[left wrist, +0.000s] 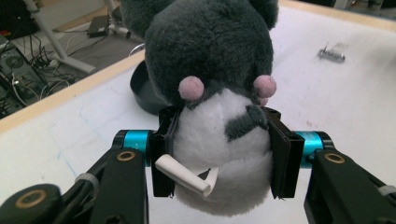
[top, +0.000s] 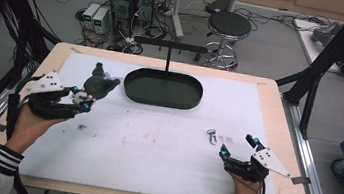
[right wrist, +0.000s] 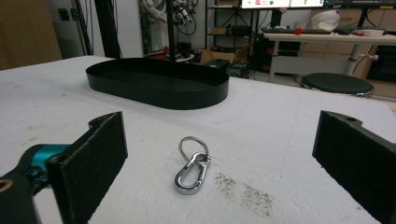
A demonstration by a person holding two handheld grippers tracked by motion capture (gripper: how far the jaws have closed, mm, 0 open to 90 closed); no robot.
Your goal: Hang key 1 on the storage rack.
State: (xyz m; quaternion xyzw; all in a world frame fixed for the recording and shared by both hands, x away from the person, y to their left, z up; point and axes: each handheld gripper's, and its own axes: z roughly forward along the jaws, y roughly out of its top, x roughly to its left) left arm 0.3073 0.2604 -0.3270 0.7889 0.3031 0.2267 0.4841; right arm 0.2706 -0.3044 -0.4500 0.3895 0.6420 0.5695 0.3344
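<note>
Left gripper (top: 82, 99) clamped on a grey-and-white plush toy (left wrist: 215, 93), held up just left of the black oval tray (top: 163, 89), right gripper (top: 237, 146) spread wide and empty, silver carabiner keyring (right wrist: 192, 167) on the white mat before it, nearer than the tray

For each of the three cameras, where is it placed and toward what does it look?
High view: above the table's near side, facing forward and down; both forearms show.
Left gripper view: on the left gripper, facing the plush toy it clamps.
Right gripper view: on the right gripper, facing the carabiner.
Shared: the black tray.
</note>
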